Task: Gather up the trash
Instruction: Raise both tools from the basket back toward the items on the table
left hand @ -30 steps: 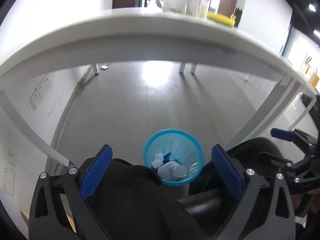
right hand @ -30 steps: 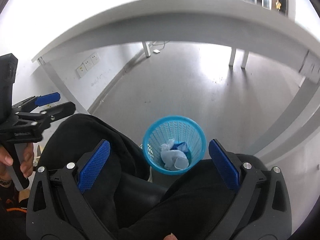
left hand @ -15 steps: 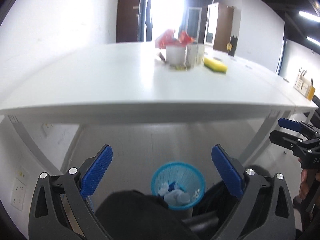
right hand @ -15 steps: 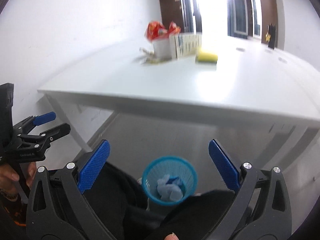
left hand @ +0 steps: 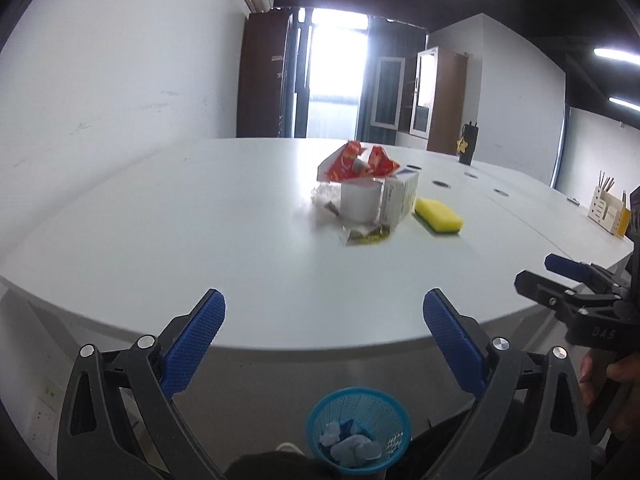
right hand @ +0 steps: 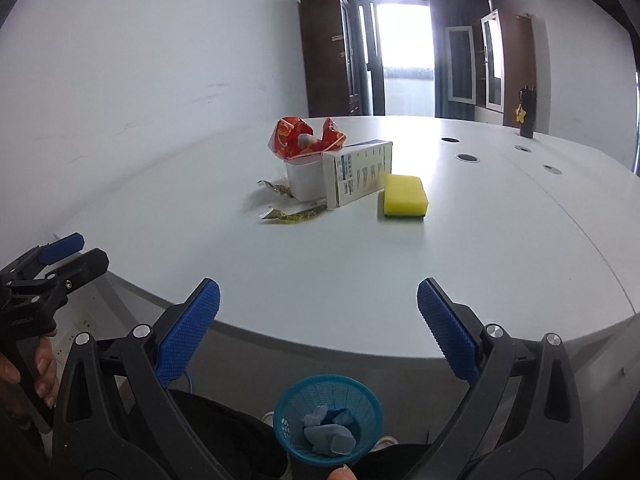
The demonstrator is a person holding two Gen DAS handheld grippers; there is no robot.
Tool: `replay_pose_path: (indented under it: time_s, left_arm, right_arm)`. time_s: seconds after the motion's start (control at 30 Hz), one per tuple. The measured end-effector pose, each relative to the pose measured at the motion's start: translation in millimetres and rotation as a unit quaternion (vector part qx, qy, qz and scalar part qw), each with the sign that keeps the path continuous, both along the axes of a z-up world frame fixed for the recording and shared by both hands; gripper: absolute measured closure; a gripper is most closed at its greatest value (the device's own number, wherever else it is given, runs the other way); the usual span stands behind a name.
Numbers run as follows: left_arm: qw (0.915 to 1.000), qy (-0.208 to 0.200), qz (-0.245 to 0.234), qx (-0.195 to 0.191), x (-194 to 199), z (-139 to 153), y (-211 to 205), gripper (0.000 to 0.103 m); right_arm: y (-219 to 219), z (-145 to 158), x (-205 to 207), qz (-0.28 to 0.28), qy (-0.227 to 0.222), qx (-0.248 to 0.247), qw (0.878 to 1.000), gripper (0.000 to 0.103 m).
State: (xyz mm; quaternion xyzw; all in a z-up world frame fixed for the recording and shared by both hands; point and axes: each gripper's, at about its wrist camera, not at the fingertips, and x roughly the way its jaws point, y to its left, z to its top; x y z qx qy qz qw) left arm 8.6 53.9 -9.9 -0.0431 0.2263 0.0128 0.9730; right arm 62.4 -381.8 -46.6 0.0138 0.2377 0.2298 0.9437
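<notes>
On the white table (left hand: 200, 240) (right hand: 480, 260) lies a heap of trash: a red wrapper (left hand: 356, 162) (right hand: 300, 138) on a white cup (left hand: 360, 200) (right hand: 306, 180), a white carton (left hand: 398, 200) (right hand: 360, 172) and flat torn packets (left hand: 366, 236) (right hand: 290, 214). A blue mesh bin (left hand: 360, 432) (right hand: 328, 424) with crumpled paper stands on the floor below the near edge. My left gripper (left hand: 324, 328) and right gripper (right hand: 318, 316) both hang open and empty over that edge, well short of the trash.
A yellow sponge (left hand: 438, 216) (right hand: 404, 196) lies just right of the carton. A dark bottle (left hand: 468, 144) (right hand: 527, 114) stands far back on the table, a desk organiser (left hand: 608, 210) at the right. Dark-clothed legs sit beside the bin.
Both grippers have tilted up from the floor and bin under the table to the table top. The trash heap now lies ahead. Both stayed open.
</notes>
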Motion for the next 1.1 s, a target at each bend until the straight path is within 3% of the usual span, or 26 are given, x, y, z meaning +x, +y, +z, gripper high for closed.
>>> replay_pose_path:
  time_s: [0.27,0.4,0.5,0.83,1.1]
  left_arm:
    - [0.9999,-0.012,0.001,0.004,30.6,18.5,11.5,0.006]
    - [0.9980,-0.020,0.023,0.056,52.7,23.7,13.5,0.006]
    - [0.9969,-0.022,0.025,0.071,67.3,26.8,18.2,0.006]
    - [0.9991,-0.008,0.006,0.040,124.1,40.2,40.4,0.006]
    - [0.9996,0.004,-0.026,-0.012,166.9,51.6,60.8,0.006]
  right_arm:
    - [26.2,16.9,50.4,-0.016,-0.002,-0.007,1.000,0.008]
    - [39.1,22.2,77.2,-0.014,0.007,0.004,1.000,0.008]
    - [47.1,25.8,95.4,-0.019,0.008,0.002,1.000,0.008]
    - [72.6,30.1,163.5,-0.062,0.024,-0.023,0.998,0.008]
    - [93.0,19.2,210.4,-0.079,0.050,-0.039,0.995,0.008]
